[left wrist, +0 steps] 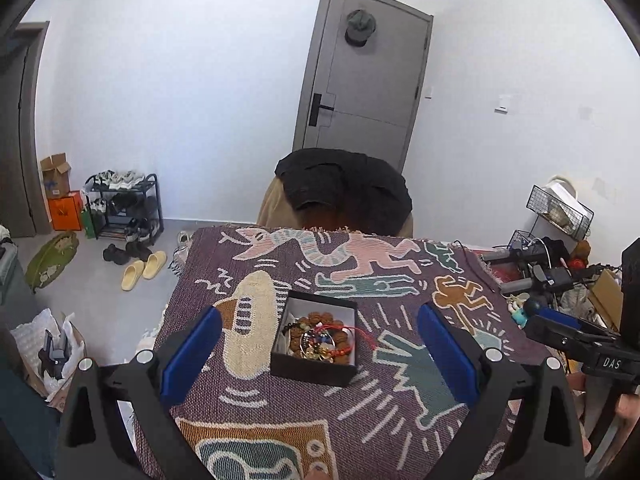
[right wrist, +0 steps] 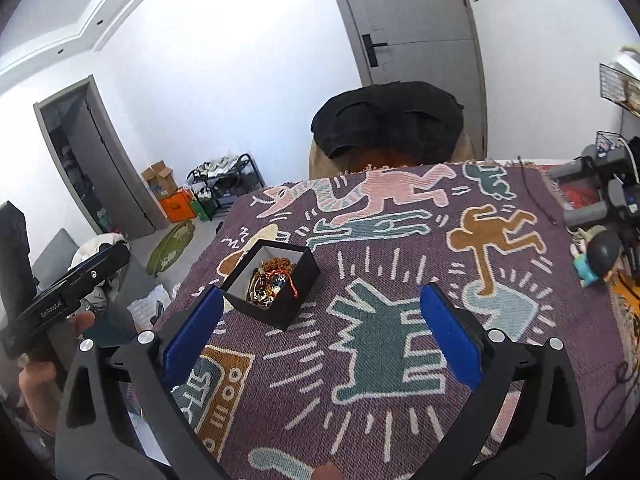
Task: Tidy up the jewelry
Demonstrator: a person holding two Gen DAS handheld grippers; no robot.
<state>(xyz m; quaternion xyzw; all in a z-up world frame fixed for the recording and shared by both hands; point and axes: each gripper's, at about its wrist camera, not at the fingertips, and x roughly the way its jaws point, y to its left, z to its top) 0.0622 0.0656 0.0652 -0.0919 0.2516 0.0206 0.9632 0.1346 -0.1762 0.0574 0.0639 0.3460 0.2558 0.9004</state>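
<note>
A small open black box (left wrist: 314,366) sits on the patterned purple table cloth (left wrist: 280,420). It holds a heap of jewelry (left wrist: 316,336): brown bead bracelets, a gold piece and a red cord that trails over the right wall. My left gripper (left wrist: 318,350) is open and empty, its blue pads either side of the box, a little above and before it. In the right wrist view the box (right wrist: 276,300) lies left of centre with the jewelry (right wrist: 270,282) inside. My right gripper (right wrist: 320,334) is open and empty, above the cloth (right wrist: 400,420) to the box's right.
A chair draped with a black garment (left wrist: 344,188) stands at the table's far edge. Cables, gear and a small figurine (right wrist: 588,264) crowd the right end. A shoe rack (left wrist: 126,206), boxes and slippers (left wrist: 144,270) are on the floor at left.
</note>
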